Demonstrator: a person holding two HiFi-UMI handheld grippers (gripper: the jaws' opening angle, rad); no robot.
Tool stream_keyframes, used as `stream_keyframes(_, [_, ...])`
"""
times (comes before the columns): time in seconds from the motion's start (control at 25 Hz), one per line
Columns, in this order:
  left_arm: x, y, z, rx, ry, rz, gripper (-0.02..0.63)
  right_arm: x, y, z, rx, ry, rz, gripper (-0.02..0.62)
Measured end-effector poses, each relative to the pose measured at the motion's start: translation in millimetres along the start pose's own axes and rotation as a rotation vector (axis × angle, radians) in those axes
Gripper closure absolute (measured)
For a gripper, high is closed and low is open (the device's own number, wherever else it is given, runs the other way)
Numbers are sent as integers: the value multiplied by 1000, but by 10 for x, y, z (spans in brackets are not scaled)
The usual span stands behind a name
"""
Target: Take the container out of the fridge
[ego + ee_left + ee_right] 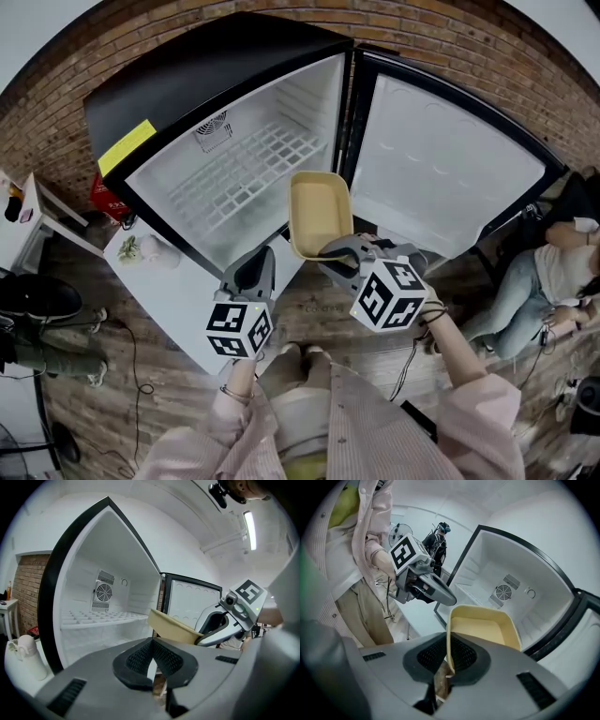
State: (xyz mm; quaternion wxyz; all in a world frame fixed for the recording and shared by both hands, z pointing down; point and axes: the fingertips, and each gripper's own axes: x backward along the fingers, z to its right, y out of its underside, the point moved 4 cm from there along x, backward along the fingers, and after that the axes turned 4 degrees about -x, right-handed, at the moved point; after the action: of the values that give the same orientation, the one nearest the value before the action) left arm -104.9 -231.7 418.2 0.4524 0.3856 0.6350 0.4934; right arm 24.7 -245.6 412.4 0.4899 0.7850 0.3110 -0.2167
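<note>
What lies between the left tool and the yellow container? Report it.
Nothing. The head view shows a bare gap between the shut left tool and the container, which the right tool holds by its rim.

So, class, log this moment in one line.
right gripper: shut on container rim | left gripper: shut, empty | fridge: open, container out front

Container (319, 211) matt yellow plastic; fridge (309, 103) interior smooth white plastic; wall (469, 37) rough brick; floor (178, 403) wood.

The right gripper (337, 249) hides the container (319, 208)'s near rim.
</note>
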Motion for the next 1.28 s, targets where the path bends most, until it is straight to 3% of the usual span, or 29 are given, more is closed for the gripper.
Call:
stream_keyframes(0.72, [48, 339, -15, 6, -18, -64, 614, -187, 262, -387, -110, -92, -45, 575])
stream_keyframes(1.28, [42, 301, -148, -23, -40, -47, 614, -254, 256, -387, -124, -104, -51, 575])
